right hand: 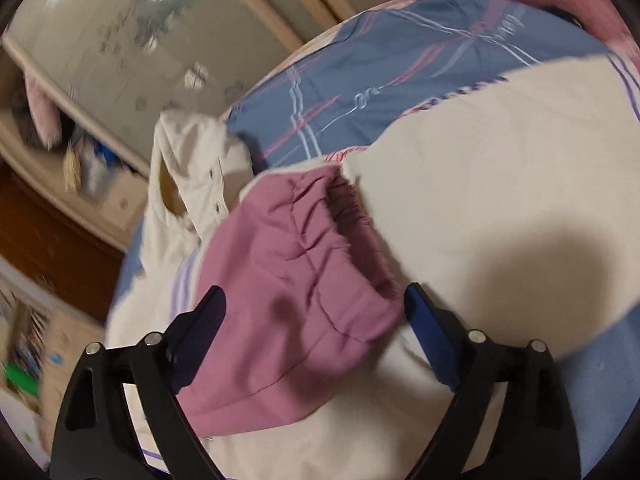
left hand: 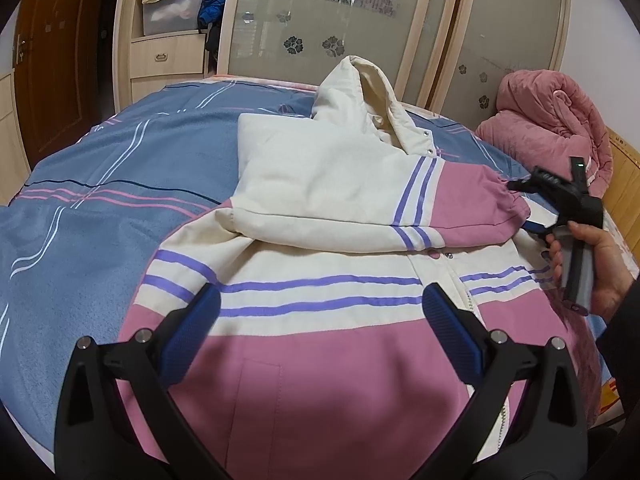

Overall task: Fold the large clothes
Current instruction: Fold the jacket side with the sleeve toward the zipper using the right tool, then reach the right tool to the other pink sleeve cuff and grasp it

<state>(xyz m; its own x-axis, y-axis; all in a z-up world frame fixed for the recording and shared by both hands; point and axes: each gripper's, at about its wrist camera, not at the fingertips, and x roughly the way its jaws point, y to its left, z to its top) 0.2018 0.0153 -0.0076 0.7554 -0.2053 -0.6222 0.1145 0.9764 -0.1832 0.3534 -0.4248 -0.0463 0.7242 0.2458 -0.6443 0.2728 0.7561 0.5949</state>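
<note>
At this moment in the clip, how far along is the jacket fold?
Done: one sleeve lies folded across the chest of the jacket, its pink cuff resting loose. In hand: nothing; the right claw stands open over that cuff, and the left claw is open above the striped front. Left: the other sleeve, the hood still sticking up, and folding the body on the bed.

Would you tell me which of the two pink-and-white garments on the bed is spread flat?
The striped hooded jacket mid-bed, one sleeve folded across it; the pink quilted one sits bundled by the headboard.
</note>
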